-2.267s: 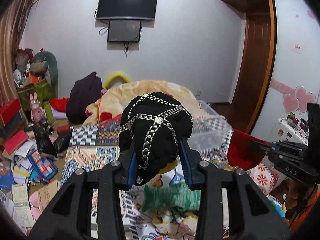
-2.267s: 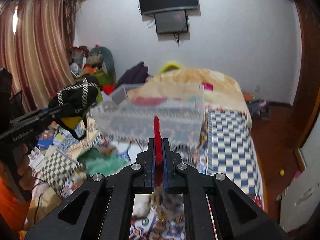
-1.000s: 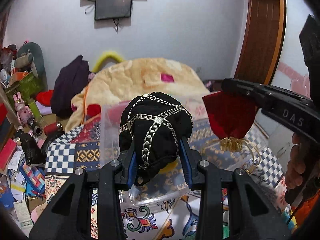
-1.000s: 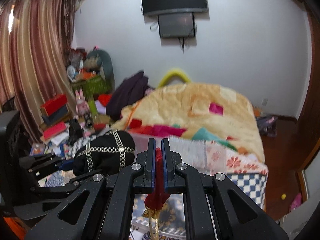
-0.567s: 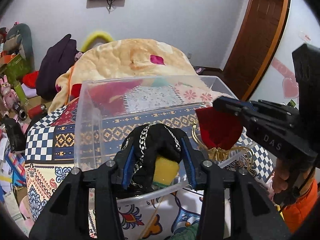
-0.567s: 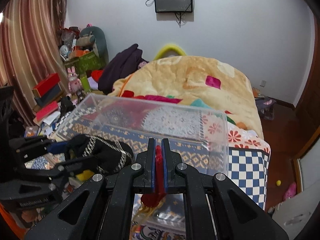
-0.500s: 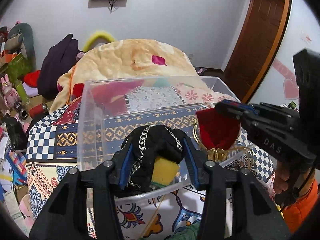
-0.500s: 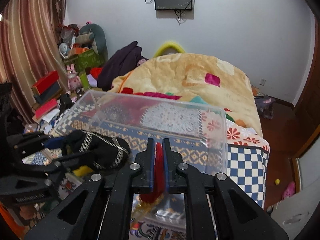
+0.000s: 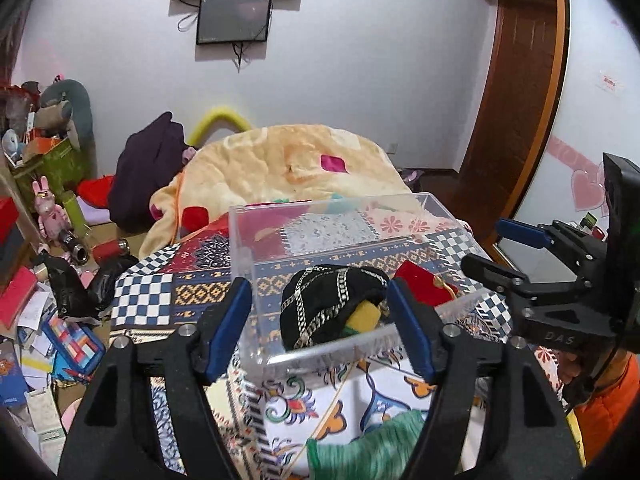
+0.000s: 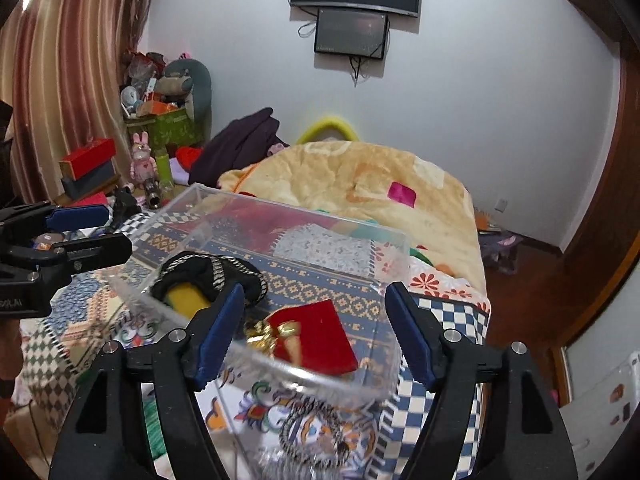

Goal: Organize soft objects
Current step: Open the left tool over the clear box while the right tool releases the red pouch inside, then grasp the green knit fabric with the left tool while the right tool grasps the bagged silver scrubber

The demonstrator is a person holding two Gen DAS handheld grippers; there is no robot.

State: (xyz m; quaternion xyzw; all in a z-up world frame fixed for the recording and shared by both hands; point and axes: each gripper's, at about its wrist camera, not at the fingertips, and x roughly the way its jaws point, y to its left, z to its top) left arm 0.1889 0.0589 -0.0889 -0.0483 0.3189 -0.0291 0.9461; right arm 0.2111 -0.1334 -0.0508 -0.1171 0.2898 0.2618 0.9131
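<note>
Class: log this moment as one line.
left gripper: open | right gripper: open | black chained pouch, red pouch: in clear bin

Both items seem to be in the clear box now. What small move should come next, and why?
Probably lift both open grippers, left gripper and right gripper, up and away: the black hat and red pouch lie released inside the clear box.

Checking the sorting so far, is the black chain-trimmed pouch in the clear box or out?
In. The black pouch lies inside the clear box, beside the red pouch.
</note>
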